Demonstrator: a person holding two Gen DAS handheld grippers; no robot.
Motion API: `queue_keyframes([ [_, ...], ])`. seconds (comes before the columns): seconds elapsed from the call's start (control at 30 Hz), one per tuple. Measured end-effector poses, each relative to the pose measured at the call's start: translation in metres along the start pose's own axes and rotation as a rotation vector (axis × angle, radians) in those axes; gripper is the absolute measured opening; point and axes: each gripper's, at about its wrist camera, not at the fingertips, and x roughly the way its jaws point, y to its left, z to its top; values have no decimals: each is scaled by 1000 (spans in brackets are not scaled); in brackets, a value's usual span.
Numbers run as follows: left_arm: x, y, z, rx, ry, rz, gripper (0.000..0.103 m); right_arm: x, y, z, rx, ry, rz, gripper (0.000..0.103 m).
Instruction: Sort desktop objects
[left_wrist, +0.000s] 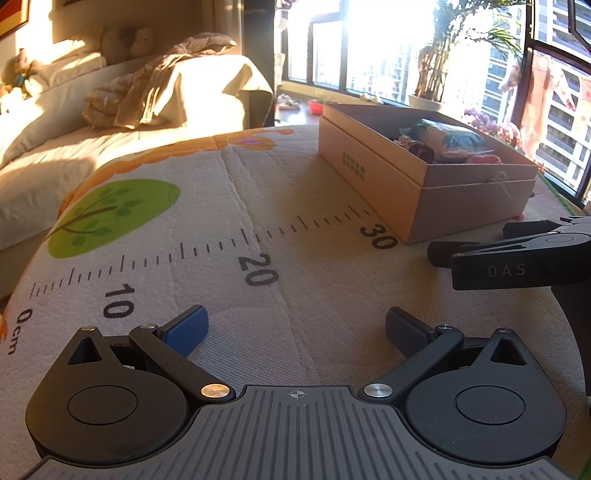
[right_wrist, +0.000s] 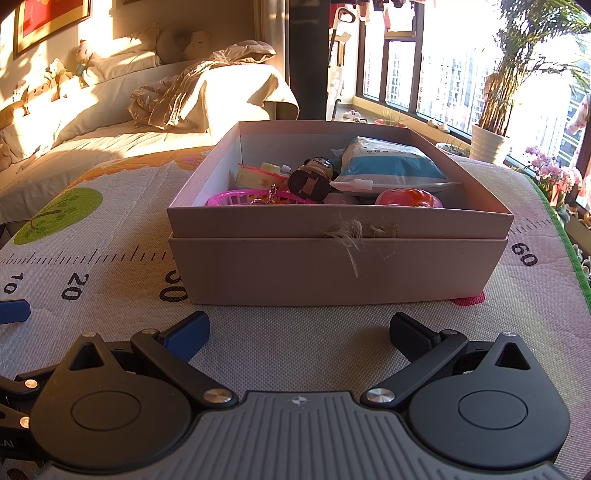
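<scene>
**Right wrist view: box packed, both grippers spread and holding nothing**

The cardboard box (right_wrist: 340, 258) sits on the ruler-print mat (right_wrist: 110, 229), just ahead of the right gripper (right_wrist: 300, 328). Its long side runs across this view, open top upward. Inside lie a pink basket (right_wrist: 236, 199), a blue packet (right_wrist: 388, 166) and a toy figure (right_wrist: 314, 177). The left gripper (left_wrist: 295, 328) hovers over bare mat. Sorting looks nearly finished; best to lift both straight up, clear of the box wall.

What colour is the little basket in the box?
Pink. The basket shows best in the right wrist view, near the box's front left corner.
</scene>
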Motion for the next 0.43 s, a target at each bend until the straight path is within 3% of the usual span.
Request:
queue_keyframes([
  [0.43,0,-3,0,9,6,3,103,0,0,0,0,0,0,103],
])
